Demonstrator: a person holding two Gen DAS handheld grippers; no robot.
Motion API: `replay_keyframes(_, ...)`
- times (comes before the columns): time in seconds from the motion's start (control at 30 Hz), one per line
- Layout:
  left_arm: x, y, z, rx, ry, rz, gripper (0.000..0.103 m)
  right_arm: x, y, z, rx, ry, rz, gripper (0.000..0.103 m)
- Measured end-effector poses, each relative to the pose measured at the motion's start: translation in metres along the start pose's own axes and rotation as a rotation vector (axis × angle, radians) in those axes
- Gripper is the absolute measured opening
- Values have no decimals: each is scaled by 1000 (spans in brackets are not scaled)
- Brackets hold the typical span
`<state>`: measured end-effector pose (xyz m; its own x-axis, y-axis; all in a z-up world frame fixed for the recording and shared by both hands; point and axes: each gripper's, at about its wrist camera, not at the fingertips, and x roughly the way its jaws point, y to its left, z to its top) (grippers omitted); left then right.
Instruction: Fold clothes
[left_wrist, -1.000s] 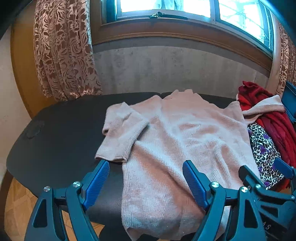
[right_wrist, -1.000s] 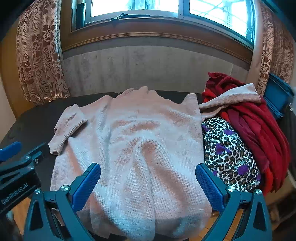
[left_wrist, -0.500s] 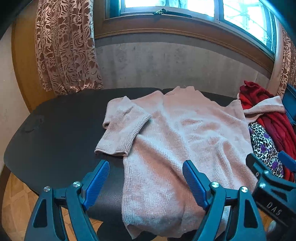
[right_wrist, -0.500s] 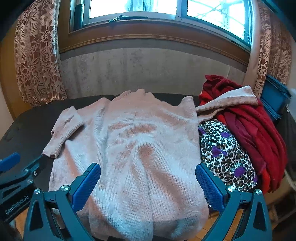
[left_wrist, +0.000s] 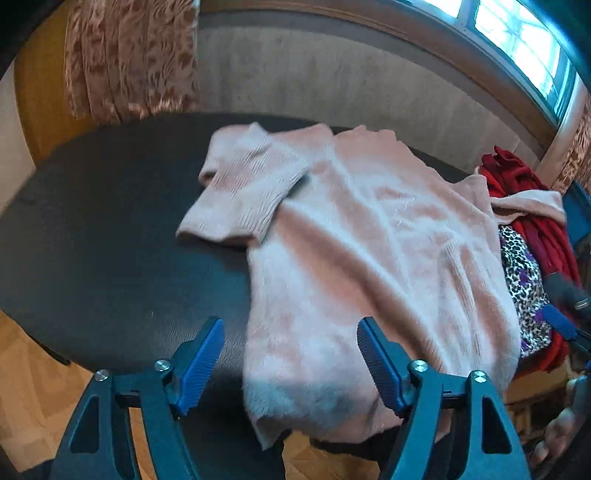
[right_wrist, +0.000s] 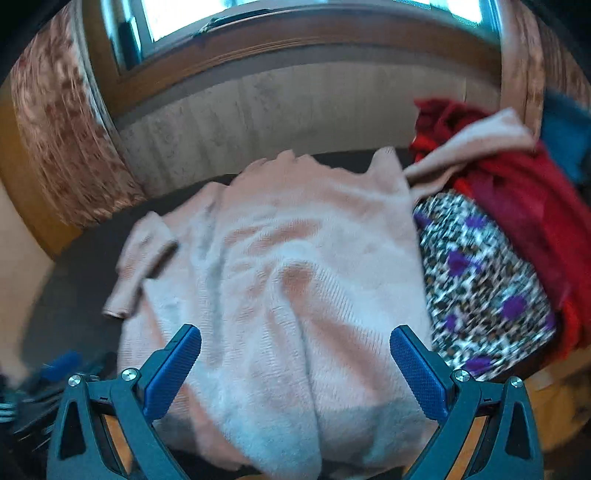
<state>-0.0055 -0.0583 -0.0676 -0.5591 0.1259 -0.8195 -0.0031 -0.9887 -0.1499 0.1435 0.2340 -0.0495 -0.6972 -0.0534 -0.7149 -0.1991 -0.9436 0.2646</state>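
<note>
- A pale pink knitted sweater (left_wrist: 369, 236) lies spread flat on a dark table (left_wrist: 110, 229), its hem hanging over the near edge at 6 o'clock.
- One sleeve (left_wrist: 240, 192) is folded in at 10 o'clock.
- Left gripper (left_wrist: 290, 354): jaws wide apart, empty, above the hem.
- Right gripper (right_wrist: 295, 360): jaws wide, empty.
- At 3 o'clock, a heap of red cloth (right_wrist: 517, 206) and leopard-print fabric (right_wrist: 480, 280); blur hides detail.

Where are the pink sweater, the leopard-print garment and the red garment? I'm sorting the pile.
pink sweater (right_wrist: 295, 258): right wrist view, chest.
leopard-print garment (right_wrist: 476, 280): right wrist view, top surface.
red garment (right_wrist: 524, 199): right wrist view, upper folds.
</note>
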Motion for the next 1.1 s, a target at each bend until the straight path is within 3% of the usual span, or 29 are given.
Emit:
replay_keyframes(0.07,1,15,-7,-10,6,1,75,-8,-16,3,101,25,151,103)
replay_keyframes(0.13,-2,30,-6,-23,5,19,73,-14,-29,3,148,33,216,103)
replay_keyframes(0.2,-5,40,0,-17,-13,45,73,-21,-33,1,105,19,217,103)
replay_keyframes(0.37,1,54,31,19,-48,93,67,-20,-12,-2,-188,-26,122,103)
replay_keyframes(0.6,34,64,94,49,-49,107,65,14,4,12,-200,-32,94,103)
replay_keyframes(0.73,56,59,112,102,-50,95,65,41,25,18,-241,-3,78,103)
replay_keyframes(0.87,77,55,120,105,-4,41,52,64,40,26,-251,17,77,103)
replay_keyframes(1.03,100,52,127,124,6,58,50,85,54,30,-261,39,84,103)
replay_keyframes(1.07,106,52,128,128,15,60,48,90,56,29,-269,48,77,103)
replay_keyframes(1.1,114,53,128,135,27,70,40,95,57,29,-273,55,70,103)
